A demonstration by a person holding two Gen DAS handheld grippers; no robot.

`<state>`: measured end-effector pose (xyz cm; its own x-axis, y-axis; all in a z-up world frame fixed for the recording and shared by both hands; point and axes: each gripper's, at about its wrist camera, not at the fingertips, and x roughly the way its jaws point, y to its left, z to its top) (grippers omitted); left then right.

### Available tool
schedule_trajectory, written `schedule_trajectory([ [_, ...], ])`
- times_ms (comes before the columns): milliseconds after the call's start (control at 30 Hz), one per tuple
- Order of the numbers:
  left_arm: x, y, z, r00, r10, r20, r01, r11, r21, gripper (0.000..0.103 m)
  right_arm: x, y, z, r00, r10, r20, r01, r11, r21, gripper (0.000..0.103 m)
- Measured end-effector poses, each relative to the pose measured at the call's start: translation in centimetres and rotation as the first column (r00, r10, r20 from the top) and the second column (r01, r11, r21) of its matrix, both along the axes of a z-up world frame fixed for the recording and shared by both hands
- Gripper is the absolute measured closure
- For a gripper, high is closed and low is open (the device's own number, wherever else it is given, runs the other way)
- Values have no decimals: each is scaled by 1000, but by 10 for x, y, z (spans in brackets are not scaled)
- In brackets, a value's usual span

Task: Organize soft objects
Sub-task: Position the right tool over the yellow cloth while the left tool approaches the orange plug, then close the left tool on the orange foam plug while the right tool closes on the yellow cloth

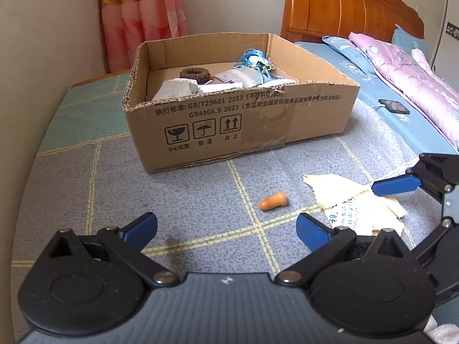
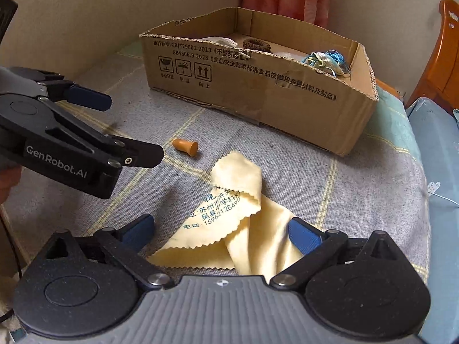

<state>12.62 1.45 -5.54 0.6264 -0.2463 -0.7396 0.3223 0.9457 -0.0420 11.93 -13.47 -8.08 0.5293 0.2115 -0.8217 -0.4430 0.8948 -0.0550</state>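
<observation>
A cream cloth (image 2: 241,223) with scalloped edges and blue print lies crumpled on the plaid cover. My right gripper (image 2: 222,230) is open, its fingers on either side of the cloth's near part. One of its pads (image 1: 396,185) shows over the cloth (image 1: 352,197) in the left wrist view. My left gripper (image 1: 226,226) hangs open and empty above the cover, left of the cloth, and shows from the side (image 2: 120,124). An orange earplug (image 1: 272,199) (image 2: 186,146) lies between the cloth and the cardboard box (image 1: 229,132) (image 2: 258,91). The box holds a brown scrunchie (image 1: 195,74), blue thread (image 1: 252,56) and white cloths (image 1: 176,89).
A grey and green plaid cover (image 1: 143,177) carries everything. To the right is a bed with a blue sheet, a pink quilt (image 1: 410,77), a phone (image 1: 394,106) and a wooden headboard (image 1: 344,5). A wall and pink curtain (image 1: 140,14) stand behind the box.
</observation>
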Motion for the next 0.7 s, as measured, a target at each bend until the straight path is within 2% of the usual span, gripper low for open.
schedule_trajectory([
  [100,0,-8,0,1000,-3,-2,3,1000,-2,5,4,-11,1,999,-48,21,48,999,-14,2],
  [133,1,-11,-1,1000,3,-5,-4,1000,-4,10,5,-16,1,998,-60,15,60,998,-7,2],
  [233,4,-21,-1,999,15,-31,-15,1000,-14,39,6,-27,-1,996,-84,6,84,996,22,1],
  [267,4,-25,0,999,17,-40,-18,1000,-17,45,4,-26,-2,997,-82,15,82,996,22,0],
  [333,5,-33,1,998,23,-58,-24,1000,-18,50,2,-26,-3,996,-81,29,80,997,24,0],
  [567,9,-52,-2,996,42,-75,-43,999,-4,51,-1,-28,-7,996,-63,60,61,997,47,0],
  [700,14,-56,-2,995,52,-82,-55,998,-25,53,-4,-30,-7,996,-50,78,46,997,56,0],
])
